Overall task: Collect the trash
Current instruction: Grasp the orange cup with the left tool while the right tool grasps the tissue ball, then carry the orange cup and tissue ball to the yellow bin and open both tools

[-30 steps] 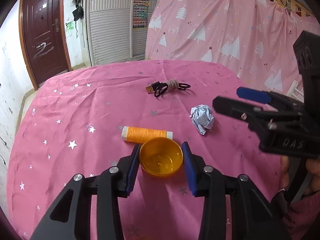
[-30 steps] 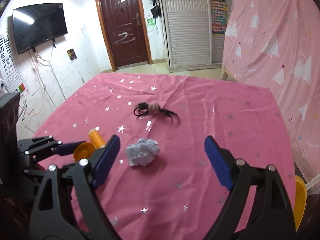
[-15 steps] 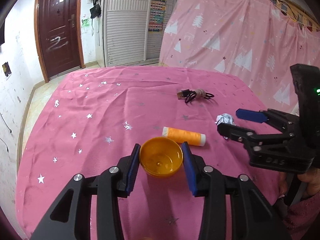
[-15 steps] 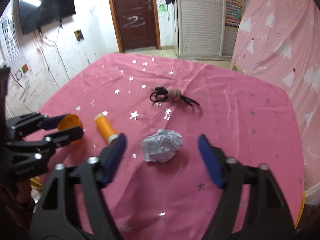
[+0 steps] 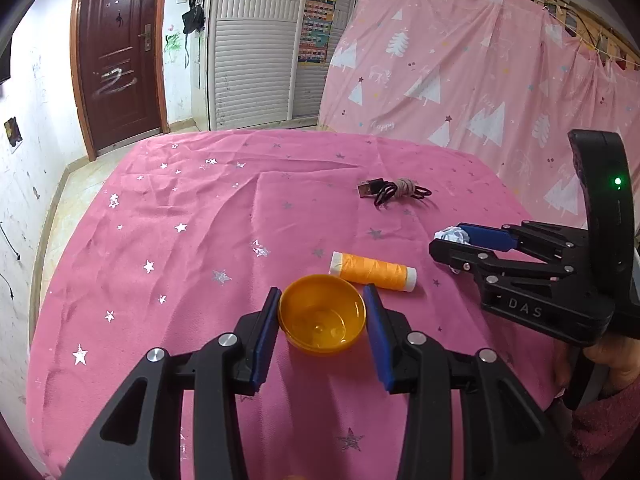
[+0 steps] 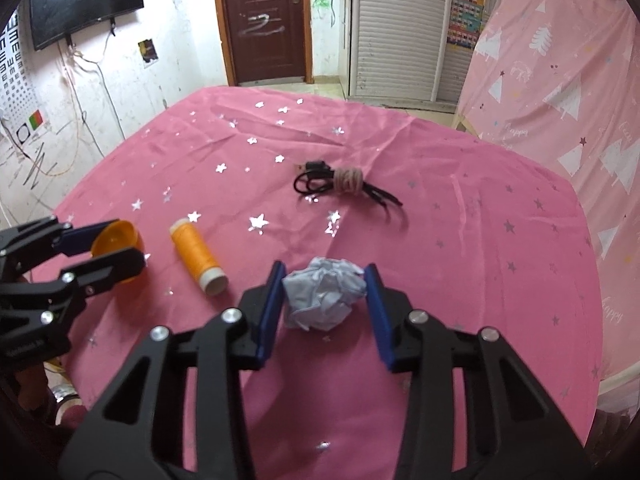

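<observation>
An orange thread spool [image 5: 373, 270] is lying on the pink starred tablecloth [image 5: 200, 240], well apart from a bundled black cable [image 5: 394, 192].

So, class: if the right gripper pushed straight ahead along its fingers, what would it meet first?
The crumpled paper ball, already between the right gripper fingers; beyond it, probably the bundled black cable.

Left claw [image 5: 322, 316] clamps the orange bowl [image 5: 322, 325]; an orange thread spool [image 5: 373, 271] lies just beyond.
</observation>
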The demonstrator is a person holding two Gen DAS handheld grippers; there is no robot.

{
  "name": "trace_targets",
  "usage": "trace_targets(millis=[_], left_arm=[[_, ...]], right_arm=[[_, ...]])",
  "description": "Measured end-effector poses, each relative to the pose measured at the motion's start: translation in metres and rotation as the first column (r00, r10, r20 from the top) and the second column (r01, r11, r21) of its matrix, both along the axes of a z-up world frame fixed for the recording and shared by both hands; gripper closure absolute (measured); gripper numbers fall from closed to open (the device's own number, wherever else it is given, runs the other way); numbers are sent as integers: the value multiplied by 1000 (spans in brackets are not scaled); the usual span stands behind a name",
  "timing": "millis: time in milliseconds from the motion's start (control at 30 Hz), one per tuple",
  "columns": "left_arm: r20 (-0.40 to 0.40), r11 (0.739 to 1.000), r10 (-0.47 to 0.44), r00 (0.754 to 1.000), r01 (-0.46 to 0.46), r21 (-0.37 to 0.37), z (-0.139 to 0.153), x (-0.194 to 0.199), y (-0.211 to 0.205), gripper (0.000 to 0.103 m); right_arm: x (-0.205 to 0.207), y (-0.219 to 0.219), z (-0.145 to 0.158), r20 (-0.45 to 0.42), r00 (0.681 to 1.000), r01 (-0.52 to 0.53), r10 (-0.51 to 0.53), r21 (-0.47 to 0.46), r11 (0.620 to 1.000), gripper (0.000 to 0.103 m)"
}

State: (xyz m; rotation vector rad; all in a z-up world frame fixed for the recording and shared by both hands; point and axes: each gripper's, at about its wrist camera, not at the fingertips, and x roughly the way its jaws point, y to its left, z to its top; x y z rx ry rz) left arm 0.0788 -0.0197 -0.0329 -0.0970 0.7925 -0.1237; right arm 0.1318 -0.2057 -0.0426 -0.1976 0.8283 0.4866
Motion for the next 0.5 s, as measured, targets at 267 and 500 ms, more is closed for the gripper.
trace_targets(millis=[267, 500], left_arm=[[10, 1000, -8, 1000, 7, 20, 5, -2, -7, 68], [16, 999, -25, 1000, 25, 46, 10, 0, -22, 68]], right_arm=[[-4, -11, 6, 17, 1000, 12, -12, 37, 999, 65], [-7, -40, 15, 40, 997, 58, -61, 88, 994, 65]])
